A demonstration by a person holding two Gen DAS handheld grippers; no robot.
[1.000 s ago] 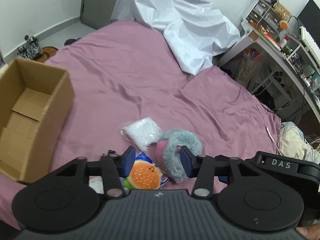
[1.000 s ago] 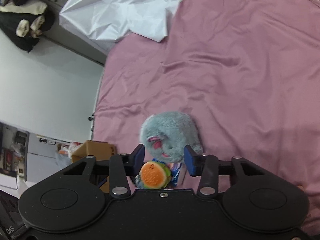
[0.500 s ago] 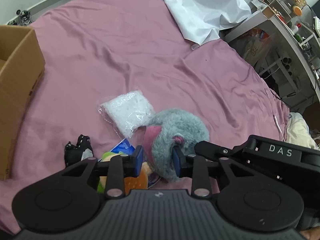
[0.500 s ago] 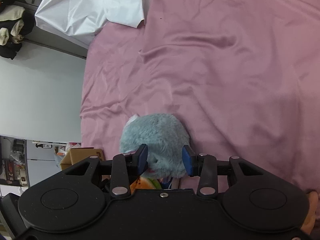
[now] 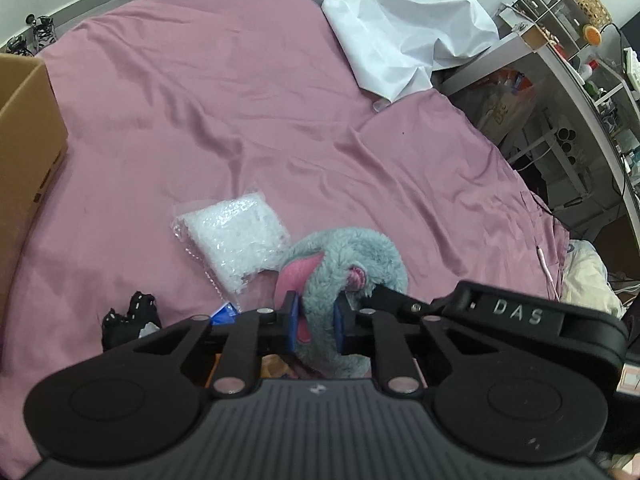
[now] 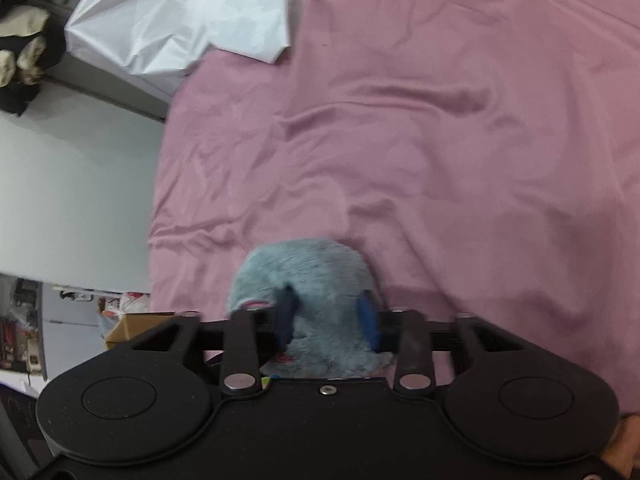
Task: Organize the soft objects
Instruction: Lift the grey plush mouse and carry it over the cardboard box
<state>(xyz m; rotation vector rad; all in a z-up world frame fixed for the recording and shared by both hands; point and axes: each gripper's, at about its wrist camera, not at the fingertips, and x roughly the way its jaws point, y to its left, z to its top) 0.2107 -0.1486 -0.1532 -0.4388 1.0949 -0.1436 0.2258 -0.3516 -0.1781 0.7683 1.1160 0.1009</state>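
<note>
A grey plush toy (image 5: pixel 348 264) with pink ears lies on the pink bedsheet (image 5: pixel 240 100). My left gripper (image 5: pixel 316 322) is closing, and its blue pads squeeze a fold of the toy's fur near one ear. In the right wrist view the same plush toy (image 6: pixel 304 276) sits between the jaws of my right gripper (image 6: pixel 326 320), which are also closing, their pads sunk into the fur. The right gripper's black housing marked DAS (image 5: pixel 516 316) reaches in from the right in the left wrist view. An orange burger toy (image 5: pixel 276 364) is mostly hidden under the left gripper.
A clear bag of white beads (image 5: pixel 236 236), a small black item (image 5: pixel 128 314) and a blue packet (image 5: pixel 226 312) lie left of the plush. A cardboard box (image 5: pixel 28 140) stands at the left edge. A white sheet (image 5: pixel 400 20) lies at the back, cluttered desk shelves (image 5: pixel 580 60) to the right.
Both grippers came down onto the grey plush and their jaws narrowed around its fur. The burger toy, plainly seen before, is now mostly covered.
</note>
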